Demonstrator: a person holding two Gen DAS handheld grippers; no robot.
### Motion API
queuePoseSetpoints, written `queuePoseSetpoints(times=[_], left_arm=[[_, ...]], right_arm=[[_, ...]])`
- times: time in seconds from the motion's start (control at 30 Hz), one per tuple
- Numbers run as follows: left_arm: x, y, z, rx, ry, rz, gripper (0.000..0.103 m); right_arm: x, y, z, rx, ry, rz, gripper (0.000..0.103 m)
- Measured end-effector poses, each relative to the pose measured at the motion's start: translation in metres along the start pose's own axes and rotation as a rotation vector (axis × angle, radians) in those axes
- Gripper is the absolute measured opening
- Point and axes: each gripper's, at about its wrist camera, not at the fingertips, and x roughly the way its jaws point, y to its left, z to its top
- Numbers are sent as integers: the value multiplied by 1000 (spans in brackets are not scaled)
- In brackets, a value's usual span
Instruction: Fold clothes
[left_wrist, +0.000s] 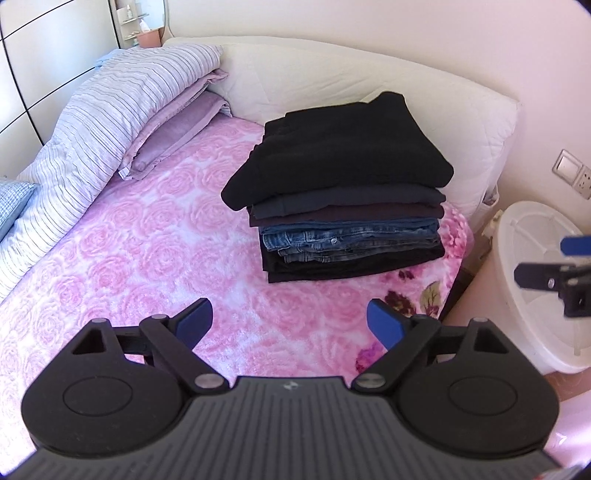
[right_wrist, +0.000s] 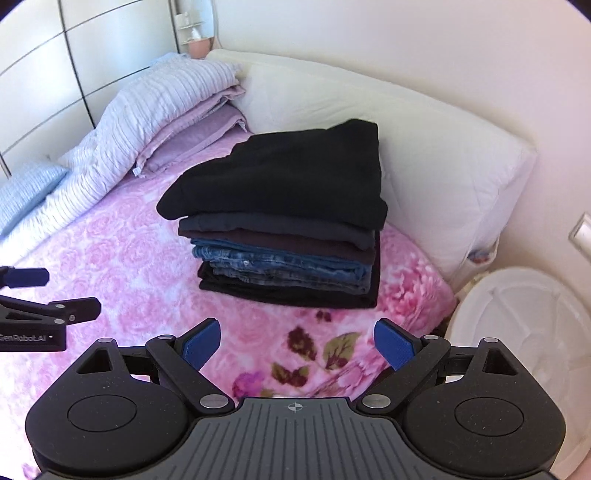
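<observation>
A stack of folded clothes (left_wrist: 340, 192) sits on the pink floral bedspread (left_wrist: 166, 240) near the headboard cushion. A black garment lies on top, with dark layers, blue jeans and a black piece under it. The stack also shows in the right wrist view (right_wrist: 288, 221). My left gripper (left_wrist: 290, 323) is open and empty, held above the bedspread in front of the stack. My right gripper (right_wrist: 297, 345) is open and empty, near the bed's corner in front of the stack. The right gripper shows at the left view's right edge (left_wrist: 554, 266). The left gripper shows at the right view's left edge (right_wrist: 48, 295).
A striped quilt (left_wrist: 110, 122) and lilac pillows (left_wrist: 177, 125) lie along the bed's left side. A cream headboard cushion (left_wrist: 369, 74) stands behind the stack. A white plastic bin (right_wrist: 524, 332) stands on the floor right of the bed. Wall sockets (left_wrist: 576, 173) are at right.
</observation>
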Motion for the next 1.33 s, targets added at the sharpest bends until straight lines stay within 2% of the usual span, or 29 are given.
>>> queuePoseSetpoints(times=[0.2, 0.37, 0.57, 0.73, 0.97, 1.33], left_arm=[[-4, -6, -1, -14, -35, -4, 87], [-3, -7, -2, -39, -25, -12, 87], [-10, -19, -2, 29, -73, 17, 87], [-8, -19, -2, -4, -52, -23, 87], [-2, -18, -4, 6, -36, -20, 87], [2, -12, -9, 21, -33, -29, 87]], right_arm=[[-3, -3, -3, 5, 2, 6, 93], [-7, -2, -5, -5, -3, 9, 93], [-12, 0, -8, -8, -6, -4, 93], [-15, 5, -9, -30, -21, -28, 93], [-14, 9, -9, -28, -27, -60, 93], [-10, 20, -9, -24, -29, -53, 93]])
